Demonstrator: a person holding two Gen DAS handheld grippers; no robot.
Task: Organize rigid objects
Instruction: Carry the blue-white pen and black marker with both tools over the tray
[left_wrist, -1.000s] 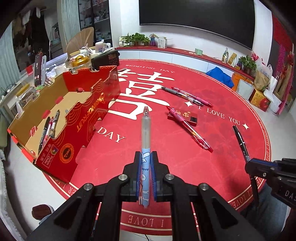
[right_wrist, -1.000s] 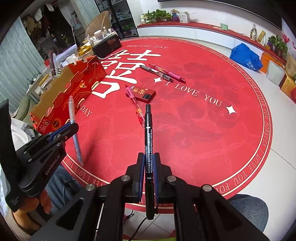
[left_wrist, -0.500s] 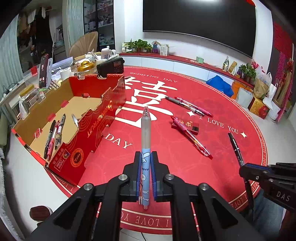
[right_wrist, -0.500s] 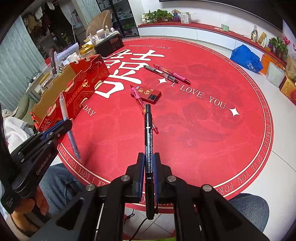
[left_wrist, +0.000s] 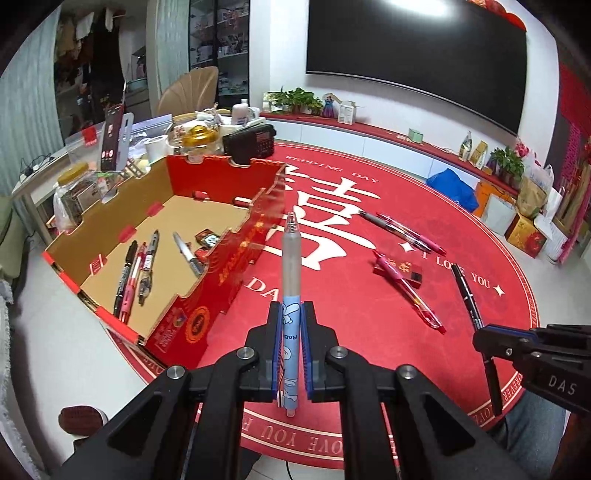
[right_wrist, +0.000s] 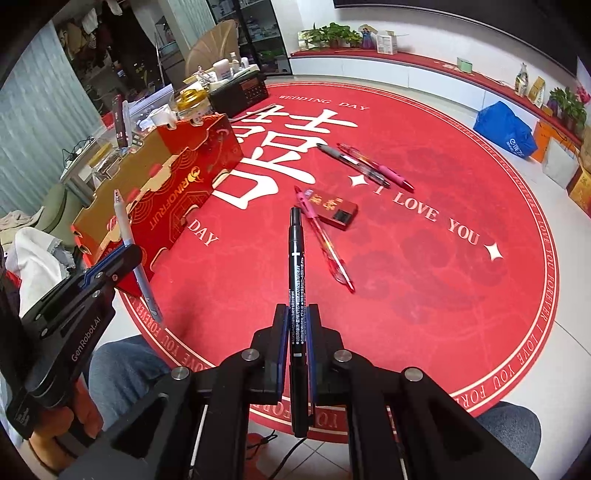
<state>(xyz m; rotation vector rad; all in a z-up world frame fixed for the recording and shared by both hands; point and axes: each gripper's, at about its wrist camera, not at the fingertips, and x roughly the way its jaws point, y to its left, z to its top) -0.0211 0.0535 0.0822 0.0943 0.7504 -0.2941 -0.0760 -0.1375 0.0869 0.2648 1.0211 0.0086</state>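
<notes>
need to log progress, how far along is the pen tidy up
Done: several pens already lie in the red box. In hand: the left claw is shut on a blue pen, the right claw on a black marker. Left on the mat: three pens and a small red box.

A round red rug (right_wrist: 424, 258) bears white Chinese characters and cream lettering around its rim. The cardboard box (left_wrist: 221, 273) is red outside with gold patterns, plain tan inside. One held pen (left_wrist: 290, 314) is frosted grey and light blue; the marker (right_wrist: 297, 273) is black with white print.
</notes>
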